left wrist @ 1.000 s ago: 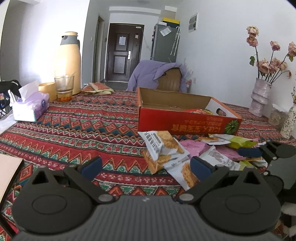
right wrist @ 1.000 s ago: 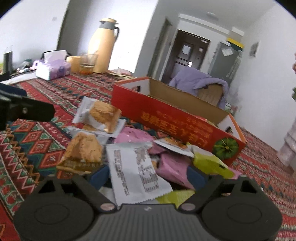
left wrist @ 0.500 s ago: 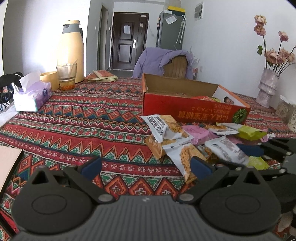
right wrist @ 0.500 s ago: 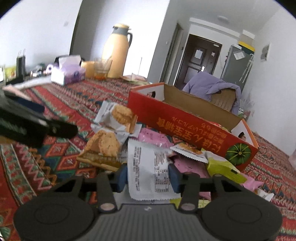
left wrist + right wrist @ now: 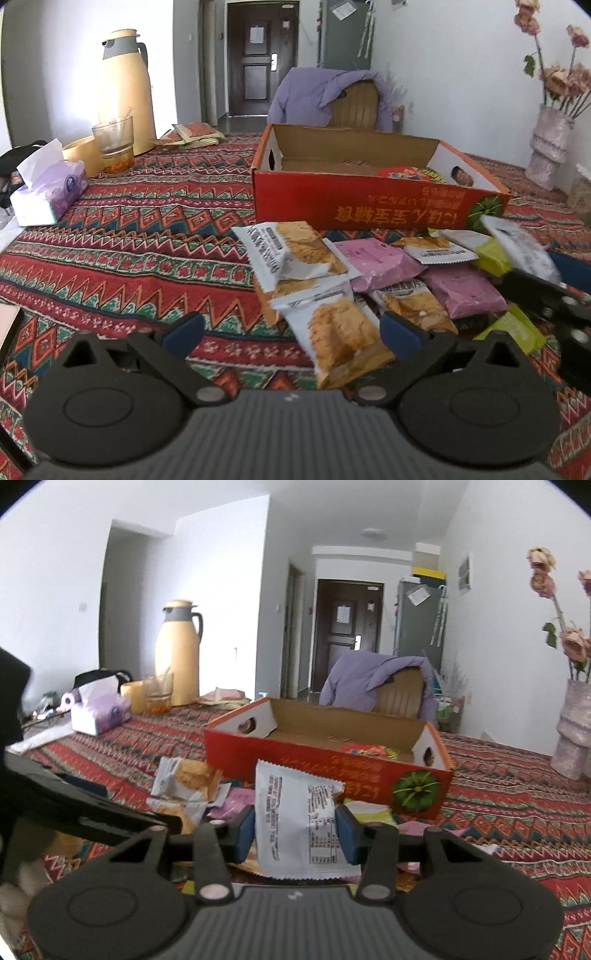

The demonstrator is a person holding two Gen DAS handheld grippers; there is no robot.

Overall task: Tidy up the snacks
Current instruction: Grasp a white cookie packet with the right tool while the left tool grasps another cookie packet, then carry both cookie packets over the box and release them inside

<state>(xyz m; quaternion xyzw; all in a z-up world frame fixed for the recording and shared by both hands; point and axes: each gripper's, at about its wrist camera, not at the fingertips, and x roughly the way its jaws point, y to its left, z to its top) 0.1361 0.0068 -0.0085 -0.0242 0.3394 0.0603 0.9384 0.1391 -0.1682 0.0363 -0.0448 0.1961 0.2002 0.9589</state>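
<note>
My right gripper [image 5: 295,827] has just closed on a white snack packet [image 5: 301,823], label side up, and its pads pinch the packet by its two side edges, clear of the heap. My left gripper [image 5: 290,330] hangs with its jaws wide apart and nothing gripped, low over the near edge of the snack pile [image 5: 369,280]; a biscuit packet [image 5: 340,336] lies between its fingers, untouched.

The red cardboard box [image 5: 369,206] stands just behind the pile, open at the top, and I judge it the place for this packet. To do it well I should keep the squeeze steady, since the wrapper is slick and puffy, carry it above the near wall, and let go only once it is inside, beside the colourful packets already lying at the right end.

Counting: one box; two pink packets [image 5: 380,262]; about two yellow-green ones [image 5: 495,256]; at least five white biscuit packets in the pile, some overlapping so the count is unsure; one more in my right jaws.
</note>
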